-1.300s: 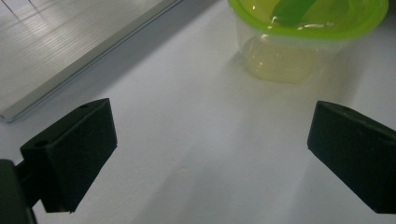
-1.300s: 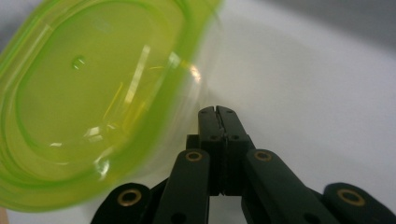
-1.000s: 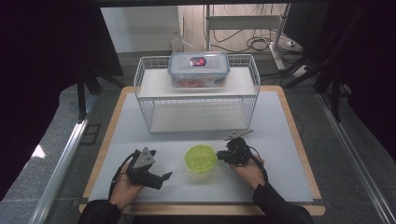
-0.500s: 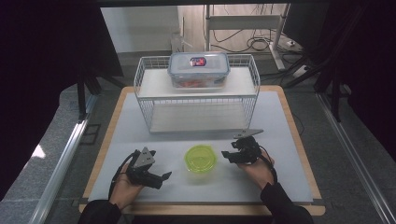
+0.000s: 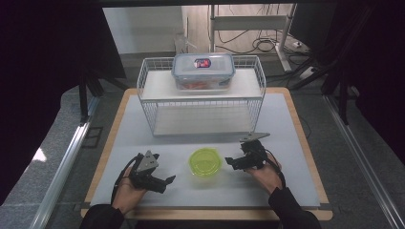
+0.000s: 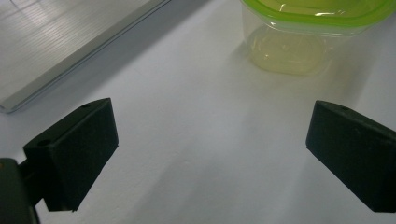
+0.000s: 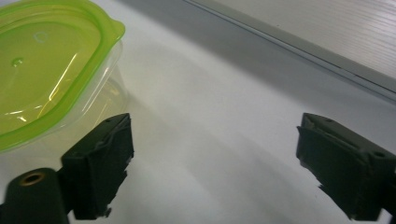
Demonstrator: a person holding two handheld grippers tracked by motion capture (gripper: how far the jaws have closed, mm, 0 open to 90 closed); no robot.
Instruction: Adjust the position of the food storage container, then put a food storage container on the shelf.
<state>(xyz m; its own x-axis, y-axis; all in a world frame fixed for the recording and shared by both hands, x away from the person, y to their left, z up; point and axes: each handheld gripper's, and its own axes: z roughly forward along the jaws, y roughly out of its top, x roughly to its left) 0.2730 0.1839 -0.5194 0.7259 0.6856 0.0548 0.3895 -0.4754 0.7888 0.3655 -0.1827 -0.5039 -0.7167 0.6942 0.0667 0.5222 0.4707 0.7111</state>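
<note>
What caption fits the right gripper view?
Open right tongs beside the green-lidded container on the white table.

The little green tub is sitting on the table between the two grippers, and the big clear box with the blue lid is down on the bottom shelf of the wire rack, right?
Not quite. The big clear box sits on the top shelf of the wire rack, not the bottom one; the high view shows it. The rest is right: the green tub sits on the table between the left gripper and the right gripper.

Grey carpeted floor (image 5: 62,157) around a wood-edged white table (image 5: 286,124); behind, cables (image 5: 265,45) beneath a metal-legged stand (image 5: 248,21); dark surroundings.
</note>
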